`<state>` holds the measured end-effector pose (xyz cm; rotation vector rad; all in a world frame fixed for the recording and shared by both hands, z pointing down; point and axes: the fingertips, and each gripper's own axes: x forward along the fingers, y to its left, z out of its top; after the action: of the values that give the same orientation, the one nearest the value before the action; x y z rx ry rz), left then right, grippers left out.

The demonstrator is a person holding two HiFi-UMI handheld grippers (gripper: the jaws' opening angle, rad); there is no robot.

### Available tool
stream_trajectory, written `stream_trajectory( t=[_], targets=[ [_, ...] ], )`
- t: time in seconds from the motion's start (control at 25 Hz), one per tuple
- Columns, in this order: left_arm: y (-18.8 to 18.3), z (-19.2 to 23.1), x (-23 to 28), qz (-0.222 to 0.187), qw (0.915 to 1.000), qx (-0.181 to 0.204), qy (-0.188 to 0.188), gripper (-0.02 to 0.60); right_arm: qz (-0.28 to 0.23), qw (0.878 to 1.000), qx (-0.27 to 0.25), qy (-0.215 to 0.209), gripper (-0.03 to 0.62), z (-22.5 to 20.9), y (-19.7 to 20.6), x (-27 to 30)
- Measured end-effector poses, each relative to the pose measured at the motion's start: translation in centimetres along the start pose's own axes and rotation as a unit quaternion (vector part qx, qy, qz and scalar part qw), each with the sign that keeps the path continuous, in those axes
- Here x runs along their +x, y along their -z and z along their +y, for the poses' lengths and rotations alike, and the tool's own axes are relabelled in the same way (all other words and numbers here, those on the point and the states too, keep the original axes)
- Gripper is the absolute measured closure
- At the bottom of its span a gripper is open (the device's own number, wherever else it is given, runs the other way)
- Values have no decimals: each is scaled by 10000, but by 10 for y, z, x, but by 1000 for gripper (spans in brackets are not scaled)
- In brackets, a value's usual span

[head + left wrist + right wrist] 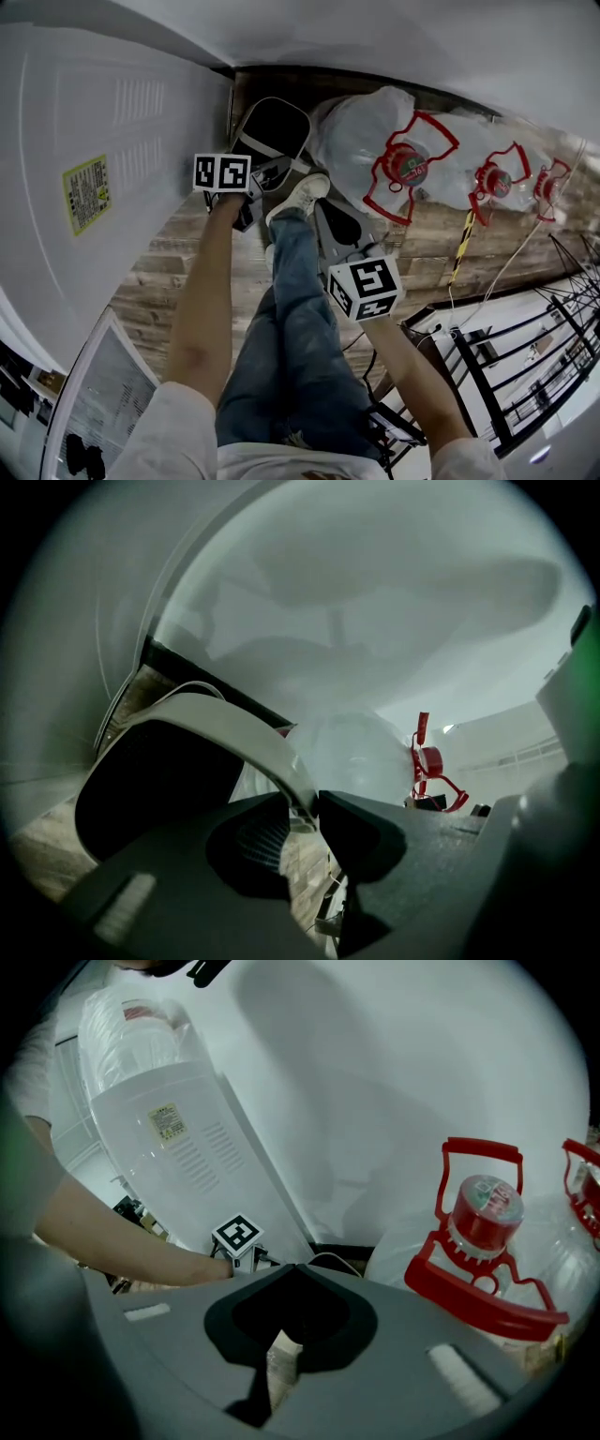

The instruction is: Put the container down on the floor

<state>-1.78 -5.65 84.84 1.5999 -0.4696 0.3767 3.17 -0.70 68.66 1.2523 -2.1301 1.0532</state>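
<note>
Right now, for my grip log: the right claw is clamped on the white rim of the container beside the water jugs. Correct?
Not quite. The left claw is the one clamped on the white rim of the container, as the left gripper view shows. The right claw is shut on nothing.

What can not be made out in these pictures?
- Container inside: left gripper view, too dark.
- Container underside: head view, hidden by its own body; floor contact unclear.
- Yellow label print: head view, too small.
- Second jug: right gripper view, cut off by the right edge.
</note>
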Motion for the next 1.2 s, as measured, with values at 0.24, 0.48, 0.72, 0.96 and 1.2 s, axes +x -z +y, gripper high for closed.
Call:
stream_trajectory(
  t=[0.24, 0.48, 0.72, 0.96, 1.2],
  targets=[
    [7, 6, 4, 336, 9994, 69, -42, 483, 80, 10000, 18, -55, 571, 2, 4, 3],
    [14, 3, 6, 624, 9978, 221, -12, 483, 99, 9999, 25, -92, 571, 3, 1, 4],
    [16, 1, 10, 765, 9965, 309, 126, 483, 61, 9994, -311, -130, 571, 6, -3, 4],
    [3, 8, 9, 462, 9988, 168, -6, 477, 139, 9992, -293, -238, 571, 11, 7, 8],
    [-13, 20, -5, -93, 9969, 95, -773, 445, 204, 9988, -327, -316, 571, 17, 10, 8]
  ],
)
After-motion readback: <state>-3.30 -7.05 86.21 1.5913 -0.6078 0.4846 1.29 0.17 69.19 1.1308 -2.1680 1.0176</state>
